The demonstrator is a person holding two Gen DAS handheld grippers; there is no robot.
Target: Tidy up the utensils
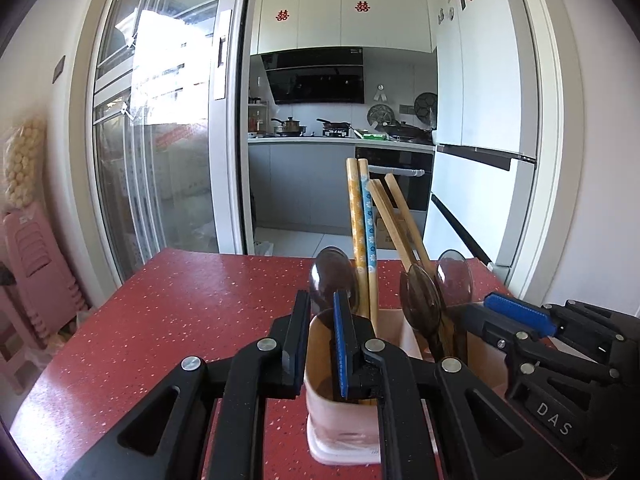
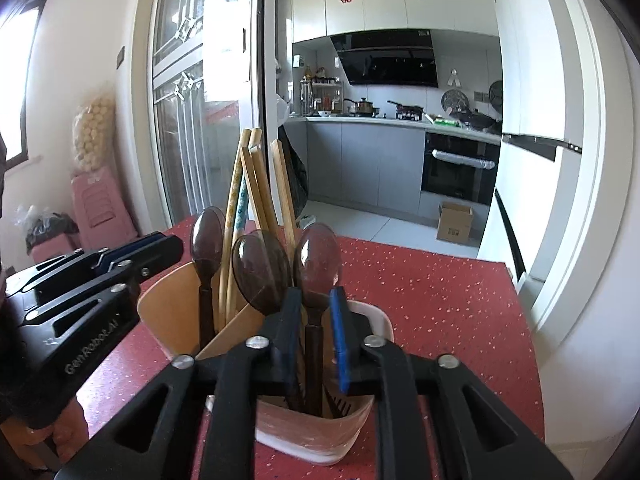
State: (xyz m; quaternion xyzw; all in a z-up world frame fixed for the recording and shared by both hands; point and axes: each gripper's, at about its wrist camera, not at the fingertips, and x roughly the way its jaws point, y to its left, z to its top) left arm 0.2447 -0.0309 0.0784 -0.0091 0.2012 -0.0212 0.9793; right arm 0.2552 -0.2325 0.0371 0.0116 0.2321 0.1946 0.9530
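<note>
Two tools meet at a pale utensil holder [image 1: 344, 412] on the red surface [image 1: 168, 320]. The left tool [image 1: 318, 344] clamps the holder's wall between its fingers; the right tool [image 2: 316, 344] straddles a dark spoon handle [image 2: 313, 344] without clearly touching it, jaws parted. Ahead of both stand chopsticks [image 2: 256, 184] and two more spoons.

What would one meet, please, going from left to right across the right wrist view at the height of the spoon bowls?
Left gripper → first spoon → second spoon → third spoon → red table.
</note>
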